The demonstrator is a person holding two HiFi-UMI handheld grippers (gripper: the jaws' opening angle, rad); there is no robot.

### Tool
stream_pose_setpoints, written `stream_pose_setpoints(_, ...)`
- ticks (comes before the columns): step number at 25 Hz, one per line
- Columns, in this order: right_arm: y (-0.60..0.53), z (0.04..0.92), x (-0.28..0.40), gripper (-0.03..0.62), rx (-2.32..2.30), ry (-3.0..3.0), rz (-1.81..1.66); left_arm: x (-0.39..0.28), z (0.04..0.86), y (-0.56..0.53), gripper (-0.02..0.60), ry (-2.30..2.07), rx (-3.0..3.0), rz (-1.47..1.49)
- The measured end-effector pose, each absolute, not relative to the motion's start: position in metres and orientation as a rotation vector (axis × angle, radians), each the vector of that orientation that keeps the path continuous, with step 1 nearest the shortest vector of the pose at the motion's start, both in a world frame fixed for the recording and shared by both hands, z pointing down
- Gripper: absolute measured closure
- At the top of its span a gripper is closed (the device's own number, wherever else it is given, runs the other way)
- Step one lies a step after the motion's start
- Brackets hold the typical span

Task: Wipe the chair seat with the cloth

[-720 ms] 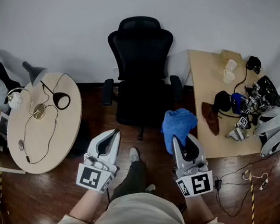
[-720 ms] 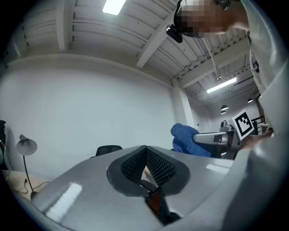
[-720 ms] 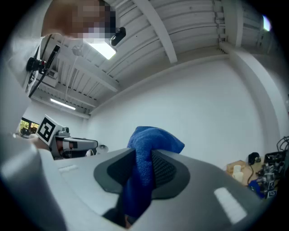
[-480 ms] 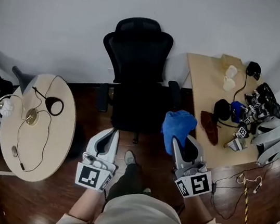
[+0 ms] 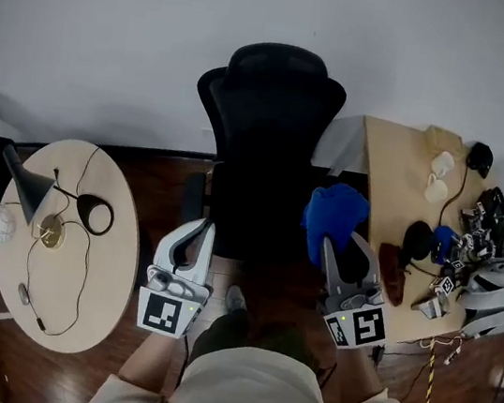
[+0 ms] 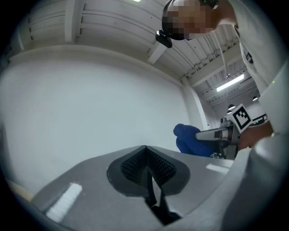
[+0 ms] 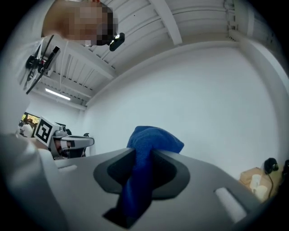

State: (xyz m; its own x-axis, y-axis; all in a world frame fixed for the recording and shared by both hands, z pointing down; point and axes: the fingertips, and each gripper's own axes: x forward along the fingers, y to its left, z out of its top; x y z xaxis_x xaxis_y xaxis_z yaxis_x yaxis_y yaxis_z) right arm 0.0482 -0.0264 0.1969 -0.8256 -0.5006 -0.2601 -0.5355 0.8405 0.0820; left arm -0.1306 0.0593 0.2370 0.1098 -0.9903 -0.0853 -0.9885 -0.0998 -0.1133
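A black office chair (image 5: 263, 141) stands against the white wall, its seat facing me at centre. My right gripper (image 5: 331, 243) is shut on a blue cloth (image 5: 333, 216), held up beside the chair's right armrest; the cloth (image 7: 146, 158) bunches between the jaws in the right gripper view. To the left of the seat's front hangs my left gripper (image 5: 201, 229), shut with nothing in it, jaws pressed together. In the left gripper view the closed jaws of that same left gripper (image 6: 145, 148) point at the wall, and the blue cloth (image 6: 189, 140) shows to its right.
A round wooden table (image 5: 61, 241) with a lamp, cable and small items stands at the left. A wooden desk (image 5: 399, 172) at the right carries mugs, cables, a helmet (image 5: 493, 299) and gadgets. Dark wooden floor lies around the chair.
The view has shifted so the chair sits nearer and more central. Both grippers have risen slightly towards the seat, the right still holding the cloth.
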Motion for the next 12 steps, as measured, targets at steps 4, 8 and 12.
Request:
stream_pose_setpoints(4, -0.108, 0.226, 0.005, 0.494, -0.835, 2.849, 0.139, -0.177, 0.277, -0.009, 0.580, 2.057, -2.286, -0.119)
stream_pose_setpoints(8, -0.186, 0.303, -0.037, 0.494, -0.804, 2.903, 0.071, -0.211, 0.367, -0.067, 0.578, 2.128, -2.364, -0.415)
stream_pose_setpoints(12, -0.246, 0.445, -0.101, 0.494, -0.712, 3.039, -0.034, -0.247, 0.424, -0.114, 0.572, 2.106, -2.191, -0.230)
